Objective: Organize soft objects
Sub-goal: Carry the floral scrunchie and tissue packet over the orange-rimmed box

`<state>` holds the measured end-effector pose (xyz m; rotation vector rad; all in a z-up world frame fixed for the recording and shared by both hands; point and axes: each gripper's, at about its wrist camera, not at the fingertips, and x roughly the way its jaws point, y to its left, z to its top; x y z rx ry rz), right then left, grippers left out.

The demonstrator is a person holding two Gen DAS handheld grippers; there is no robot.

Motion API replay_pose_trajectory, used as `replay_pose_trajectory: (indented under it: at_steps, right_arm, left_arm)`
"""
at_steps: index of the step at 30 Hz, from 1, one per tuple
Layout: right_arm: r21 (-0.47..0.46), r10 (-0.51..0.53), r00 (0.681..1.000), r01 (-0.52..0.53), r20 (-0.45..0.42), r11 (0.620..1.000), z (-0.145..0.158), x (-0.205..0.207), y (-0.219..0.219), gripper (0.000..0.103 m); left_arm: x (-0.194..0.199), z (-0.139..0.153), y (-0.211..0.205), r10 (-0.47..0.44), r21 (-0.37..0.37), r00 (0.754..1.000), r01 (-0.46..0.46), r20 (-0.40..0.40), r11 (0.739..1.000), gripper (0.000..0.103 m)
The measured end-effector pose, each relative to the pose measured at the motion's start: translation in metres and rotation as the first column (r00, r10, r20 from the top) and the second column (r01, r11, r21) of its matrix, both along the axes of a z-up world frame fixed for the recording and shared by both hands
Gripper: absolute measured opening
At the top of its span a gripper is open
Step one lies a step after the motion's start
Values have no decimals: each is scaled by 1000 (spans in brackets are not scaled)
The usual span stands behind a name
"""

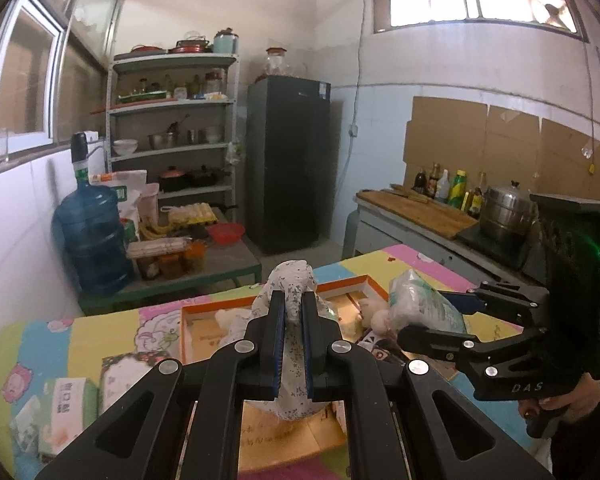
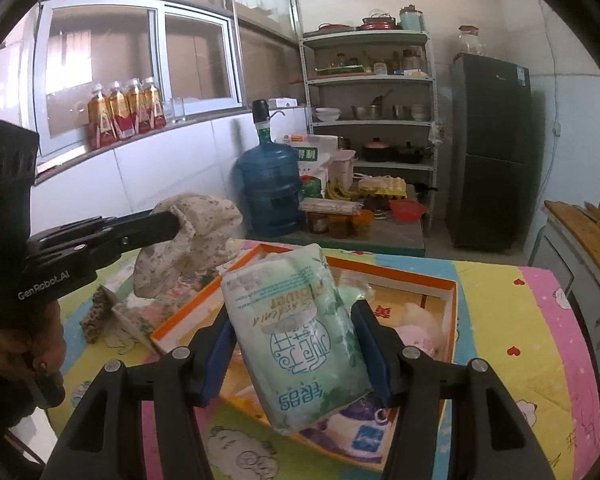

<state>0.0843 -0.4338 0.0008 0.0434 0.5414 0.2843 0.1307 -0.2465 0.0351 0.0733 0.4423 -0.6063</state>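
Observation:
My left gripper (image 1: 293, 300) is shut on a white floral cloth bundle (image 1: 291, 276), held above an orange-rimmed cardboard box (image 1: 342, 283). In the right wrist view the left gripper (image 2: 172, 220) shows at the left with the cloth (image 2: 204, 220) hanging from it. My right gripper (image 2: 296, 332) is shut on a pale green tissue pack (image 2: 300, 320), tilted over the box (image 2: 454, 300). The left wrist view shows the right gripper (image 1: 430, 320) beside mine, with the pack (image 1: 420, 300) in it. A pinkish plush item (image 2: 418, 330) lies inside the box.
The box sits on a table with a colourful cartoon mat (image 2: 520, 320). More tissue packs (image 1: 66, 408) and a floral packet (image 1: 126, 368) lie at its left. Beyond it are a blue water jug (image 1: 90, 236), a shelf unit (image 1: 172, 120), a dark fridge (image 1: 288, 160) and a counter with a steel pot (image 1: 504, 216).

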Motion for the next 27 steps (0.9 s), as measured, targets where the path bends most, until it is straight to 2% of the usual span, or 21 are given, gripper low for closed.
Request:
replay_pose_trajectory:
  at_steps: [18, 27]
  right_arm:
    - [-14, 15, 998, -16, -63, 1000, -31, 46, -8, 58]
    - [-31, 23, 994, -26, -104, 999, -46, 59, -7, 58]
  left_arm:
    - [65, -40, -50, 20, 65, 997, -15, -78, 998, 7]
    - [85, -64, -70, 16, 95, 992, -4, -128, 995, 7]
